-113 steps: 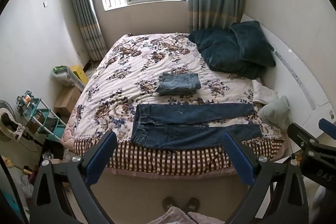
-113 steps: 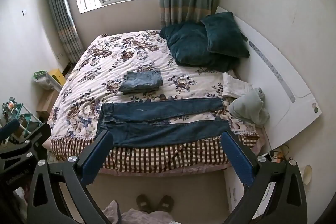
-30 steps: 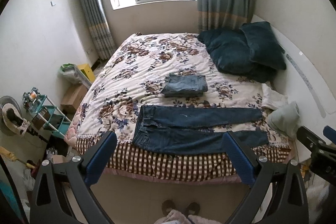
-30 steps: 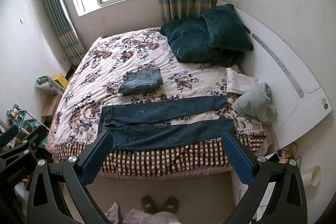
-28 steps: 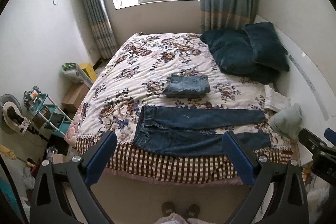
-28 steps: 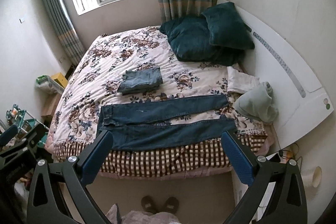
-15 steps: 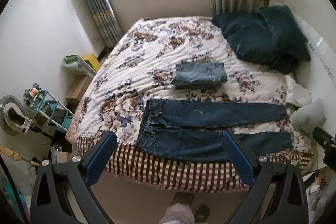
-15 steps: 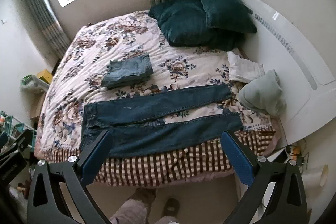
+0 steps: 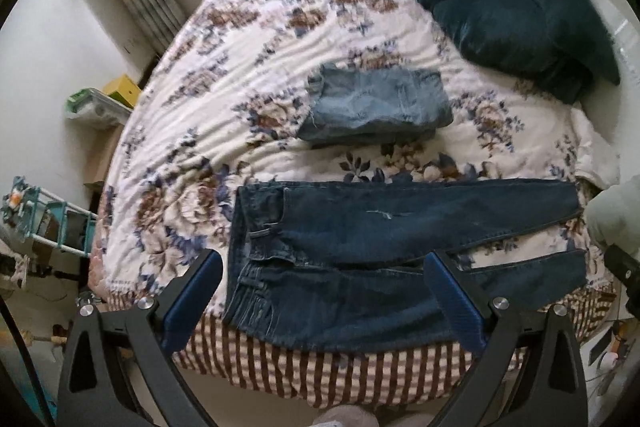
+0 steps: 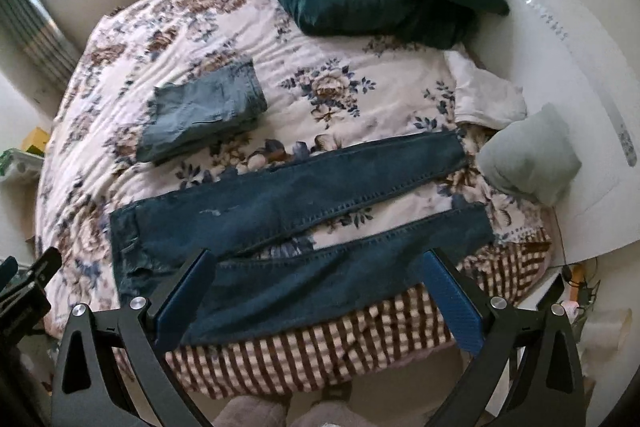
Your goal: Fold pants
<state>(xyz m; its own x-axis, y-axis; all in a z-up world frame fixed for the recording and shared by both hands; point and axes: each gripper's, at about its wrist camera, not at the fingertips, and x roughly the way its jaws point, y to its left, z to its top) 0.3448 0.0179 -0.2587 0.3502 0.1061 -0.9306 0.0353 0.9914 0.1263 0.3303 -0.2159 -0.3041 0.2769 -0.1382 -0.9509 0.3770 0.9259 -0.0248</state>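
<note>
Both claws have dropped closer to the bed since a second ago, and both gape wide, holding nothing. Nearest, the left claw (image 9: 324, 301) hangs over the waistband end of the dark jeans (image 9: 360, 247); the right claw (image 10: 316, 297) hangs over the near leg. Their long axis runs left to right along the bed's (image 9: 320, 371) near edge, cuffs rightward. Beyond the jeans lies a folded lighter pair (image 9: 376, 107).
</note>
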